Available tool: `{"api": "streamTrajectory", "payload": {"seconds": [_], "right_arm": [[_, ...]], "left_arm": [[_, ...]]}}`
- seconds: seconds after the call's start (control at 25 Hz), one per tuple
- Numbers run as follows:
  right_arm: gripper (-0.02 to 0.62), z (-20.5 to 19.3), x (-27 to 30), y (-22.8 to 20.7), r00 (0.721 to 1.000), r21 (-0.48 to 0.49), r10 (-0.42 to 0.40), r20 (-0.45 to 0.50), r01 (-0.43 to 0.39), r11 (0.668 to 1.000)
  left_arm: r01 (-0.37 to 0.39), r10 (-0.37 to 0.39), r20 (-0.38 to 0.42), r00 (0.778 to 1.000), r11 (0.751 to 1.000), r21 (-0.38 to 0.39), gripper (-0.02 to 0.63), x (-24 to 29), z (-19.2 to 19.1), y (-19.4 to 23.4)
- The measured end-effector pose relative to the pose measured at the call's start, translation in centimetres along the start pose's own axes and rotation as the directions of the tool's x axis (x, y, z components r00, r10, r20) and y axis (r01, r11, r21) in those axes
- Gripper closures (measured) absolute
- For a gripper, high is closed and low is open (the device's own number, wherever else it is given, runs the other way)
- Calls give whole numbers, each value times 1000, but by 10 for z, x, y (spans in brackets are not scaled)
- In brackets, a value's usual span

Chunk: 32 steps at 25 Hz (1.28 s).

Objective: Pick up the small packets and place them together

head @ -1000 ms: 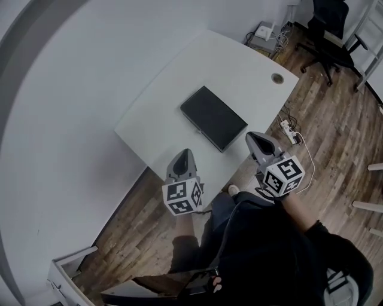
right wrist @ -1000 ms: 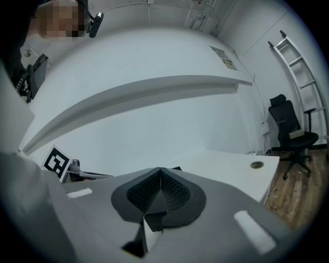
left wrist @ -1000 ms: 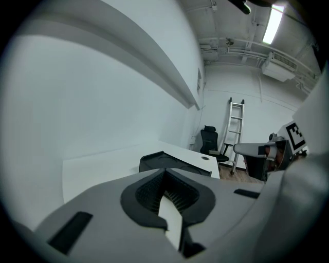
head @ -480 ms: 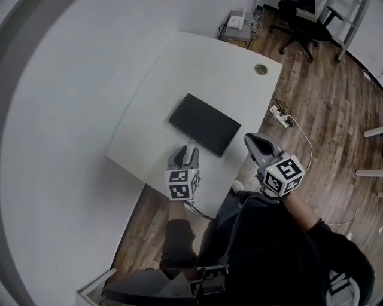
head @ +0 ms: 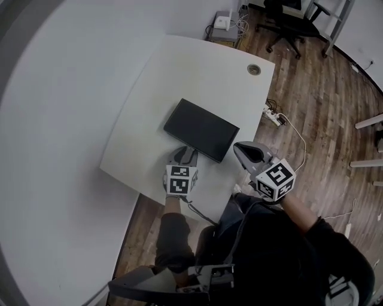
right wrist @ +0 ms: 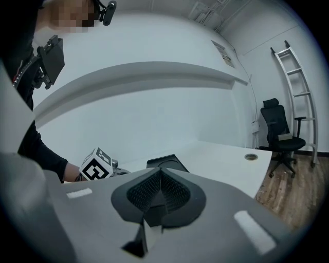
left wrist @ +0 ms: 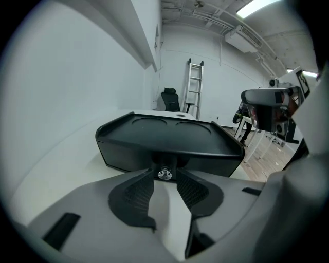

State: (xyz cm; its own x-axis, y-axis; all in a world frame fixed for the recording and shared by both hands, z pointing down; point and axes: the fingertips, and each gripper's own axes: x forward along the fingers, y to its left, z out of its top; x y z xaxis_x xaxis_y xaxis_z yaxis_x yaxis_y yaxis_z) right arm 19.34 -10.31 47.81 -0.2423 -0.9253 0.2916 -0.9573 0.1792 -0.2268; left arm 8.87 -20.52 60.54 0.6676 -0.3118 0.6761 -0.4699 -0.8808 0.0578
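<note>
A black tray (head: 201,130) with two round hollows lies on the white table (head: 179,72); I see no packets in any view. My left gripper (head: 183,156) is at the tray's near edge, and its jaws have just been opening. In the left gripper view the left gripper (left wrist: 165,181) is open with nothing between the fingers (left wrist: 134,198). A small shiny knob (left wrist: 164,173) sits on the tray's near wall (left wrist: 169,154), just past the fingertips. My right gripper (head: 246,153) hovers off the table's right edge. Seen in the right gripper view, the right gripper (right wrist: 159,180) is shut and empty.
The table's left side runs along a white wall (head: 54,89). A round cable hole (head: 254,69) is at the table's far corner. An office chair (head: 287,18), a white box (head: 224,23) and a power strip (head: 273,116) are on the wooden floor. A ladder (left wrist: 194,87) leans at the back.
My left gripper has gone down and forward to the tray's near edge, and its jaws have opened. The right gripper has sunk a little toward the table's edge.
</note>
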Motion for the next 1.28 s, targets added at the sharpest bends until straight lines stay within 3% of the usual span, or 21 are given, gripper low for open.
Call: {"api": "streamTrajectory", "payload": {"seconds": [0.36,0.6,0.92,1.28], "right_arm": [[592,-6,13,5,1000,-24,8,-18,-8,1000],[592,-17,10,4,999,-18,-4,-32,4,1000],[592,-17,12,-2,999,-24,-21,-32,20,1000],[592,-20,26,5,998,-28,-3,-55,2,1000]], "left_arm": [[54,-53,-5,999,998,39,500,5,-2,-5],[26,-26,-20,999,999,35,532,9,-5,-4],[40,-42,-68,997,999,-25,534,15,0,-19],[38,-43,-70,997,997,-63,535,11,1,-17]]}}
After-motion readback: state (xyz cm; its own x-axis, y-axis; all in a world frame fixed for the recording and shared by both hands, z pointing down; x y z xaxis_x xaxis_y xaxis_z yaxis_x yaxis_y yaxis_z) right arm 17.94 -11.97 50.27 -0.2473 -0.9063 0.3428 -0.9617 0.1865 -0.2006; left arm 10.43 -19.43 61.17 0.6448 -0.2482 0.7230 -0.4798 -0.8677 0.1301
